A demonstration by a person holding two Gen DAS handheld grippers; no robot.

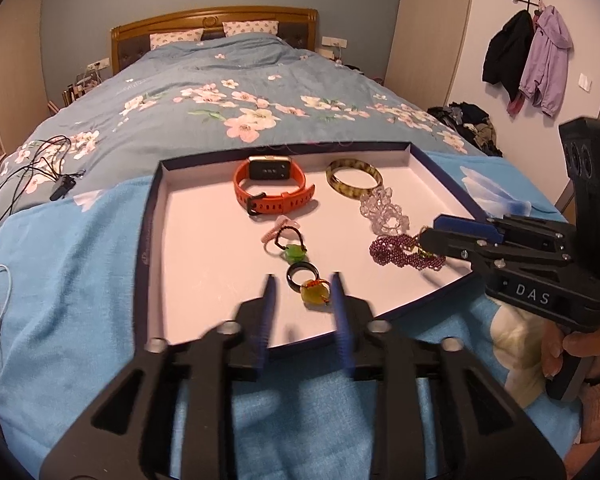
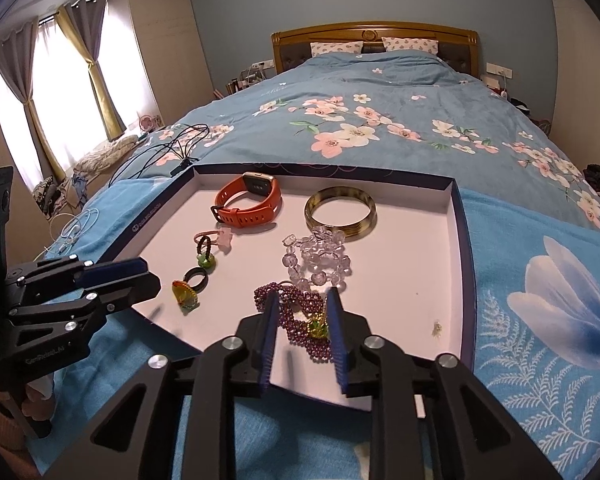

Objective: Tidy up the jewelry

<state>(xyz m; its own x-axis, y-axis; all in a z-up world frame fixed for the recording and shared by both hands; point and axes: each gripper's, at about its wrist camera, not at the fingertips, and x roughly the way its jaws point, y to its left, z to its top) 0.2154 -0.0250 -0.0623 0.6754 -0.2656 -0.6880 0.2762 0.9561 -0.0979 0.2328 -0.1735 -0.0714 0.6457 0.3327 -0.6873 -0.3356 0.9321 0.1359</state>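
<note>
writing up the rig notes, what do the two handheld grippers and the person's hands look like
Both the left gripper and right gripper are matte black linkage frames with silver pivot bolts and ribbed blue finger pads. The right one carries white "DAS" lettering on its body and a pistol-style handle. The hand gripping it is bare, with a peach-coloured sleeve cuff at the wrist. No cables show on either.

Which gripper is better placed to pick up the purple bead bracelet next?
Right. The right gripper has open jaws straddling the purple bead bracelet; the left gripper frames the yellow-stone ring.
</note>
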